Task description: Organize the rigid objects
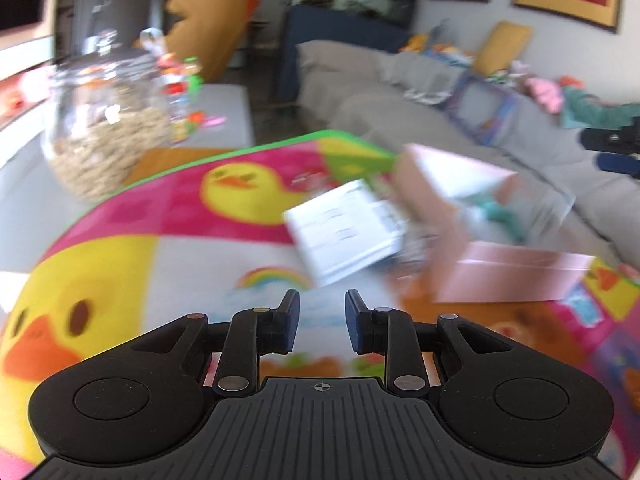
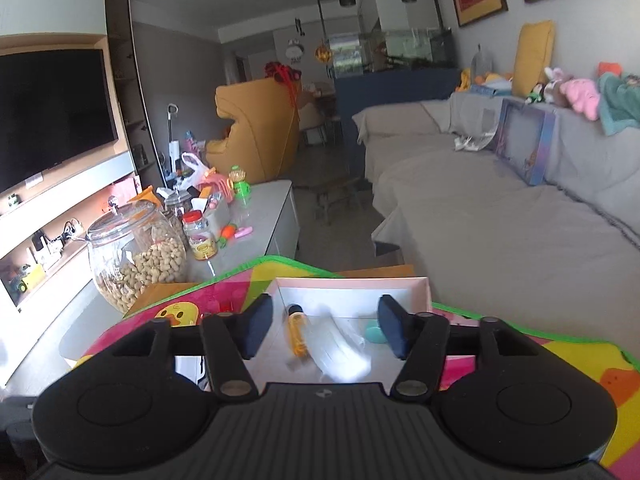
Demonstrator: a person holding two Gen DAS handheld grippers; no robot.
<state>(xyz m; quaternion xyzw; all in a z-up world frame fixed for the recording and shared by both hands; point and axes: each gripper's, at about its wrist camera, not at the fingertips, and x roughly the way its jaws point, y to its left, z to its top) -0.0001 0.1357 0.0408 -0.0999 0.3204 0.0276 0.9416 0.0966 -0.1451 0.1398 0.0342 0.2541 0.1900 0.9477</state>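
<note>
- Hovering over the colourful duck-printed play mat [image 1: 168,216], the left gripper [image 1: 322,322] shows its dark fingers set narrowly apart, nothing between them.
- Farther right on the mat, blurred, a white printed carton [image 1: 344,228] lies beside an open pink cardboard box [image 1: 460,192]; its flat pink lid [image 1: 512,278] lies nearer.
- A clear glass jar of peanuts [image 1: 108,128] stands far left.
- In the right wrist view, the right gripper [image 2: 324,330] has its fingers spread moderately wide, gripping nothing, above the pink box [image 2: 352,286].
- Inside the box lie an amber liquid bottle [image 2: 298,332], a blurred clear wrapper [image 2: 340,350] and a teal item [image 2: 374,332].
- The peanut jar [image 2: 136,256] stands far left.
</note>
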